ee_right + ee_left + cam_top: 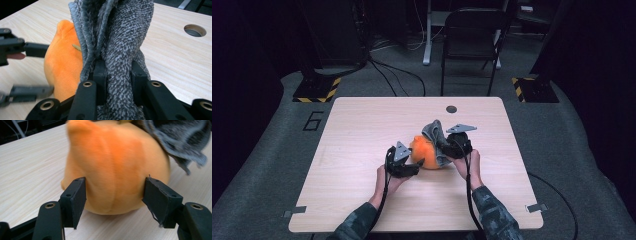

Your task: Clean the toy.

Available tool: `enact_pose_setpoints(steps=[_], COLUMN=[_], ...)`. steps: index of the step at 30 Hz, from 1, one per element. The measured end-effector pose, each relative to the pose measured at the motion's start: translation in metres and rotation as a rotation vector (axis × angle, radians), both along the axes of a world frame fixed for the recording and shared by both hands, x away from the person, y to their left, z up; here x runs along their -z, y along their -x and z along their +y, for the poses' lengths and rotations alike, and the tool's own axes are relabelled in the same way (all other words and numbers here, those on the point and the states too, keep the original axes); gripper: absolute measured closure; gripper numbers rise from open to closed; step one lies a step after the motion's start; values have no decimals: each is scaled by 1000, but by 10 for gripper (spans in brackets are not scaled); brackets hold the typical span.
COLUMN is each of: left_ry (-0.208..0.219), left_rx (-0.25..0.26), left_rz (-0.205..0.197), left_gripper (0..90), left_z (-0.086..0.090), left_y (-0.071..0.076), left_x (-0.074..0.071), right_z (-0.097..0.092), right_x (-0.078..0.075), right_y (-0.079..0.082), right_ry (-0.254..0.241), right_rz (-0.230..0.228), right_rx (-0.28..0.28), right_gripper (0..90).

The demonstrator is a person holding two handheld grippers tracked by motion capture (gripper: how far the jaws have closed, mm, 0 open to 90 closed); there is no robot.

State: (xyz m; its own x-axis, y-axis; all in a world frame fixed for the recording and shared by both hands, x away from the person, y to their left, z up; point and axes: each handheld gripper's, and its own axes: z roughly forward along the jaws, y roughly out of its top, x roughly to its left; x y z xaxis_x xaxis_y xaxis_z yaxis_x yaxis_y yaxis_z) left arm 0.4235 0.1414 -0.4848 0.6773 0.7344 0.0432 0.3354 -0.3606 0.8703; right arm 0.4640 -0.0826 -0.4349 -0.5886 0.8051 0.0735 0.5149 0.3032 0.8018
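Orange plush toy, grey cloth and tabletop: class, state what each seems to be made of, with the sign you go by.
Orange plush toy: soft, matt, short-pile fabric, probably stuffed; it bulges roundly and shows sewn seams.
Grey cloth: looks like chenille or terry knit; nubbly loops, a ribbed edge, limp folds where the right gripper pinches it.
Tabletop: pale wood grain, smooth; possibly laminate.

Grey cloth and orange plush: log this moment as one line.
left hand-held gripper: open around orange plush | right hand-held gripper: shut on grey cloth | cloth draped against plush | on table

Nubby grey cloth (120, 50), orange plush (112, 170)
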Motion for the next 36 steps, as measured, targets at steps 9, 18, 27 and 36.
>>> enact_pose_setpoints(steps=[9, 18, 27, 36], left_ry=[-58, -23, 64, 99], left_rx=[-27, -59, -63, -56], left_rz=[-31, -15, 31, 50], left_gripper=[483, 752, 759, 758], left_z=[-9, -8, -4, -4], left_y=[2, 2, 5, 5], left_x=[8, 8, 2, 2], right_z=[9, 5, 29, 45], right_x=[3, 2, -27, -14], right_y=[-10, -7, 18, 21], right_ry=[-10, -53, -15, 59], right_rz=[-32, -65, -102, -117], right_rx=[-10, 0, -43, -67], right_gripper=[723, 722, 723, 735])
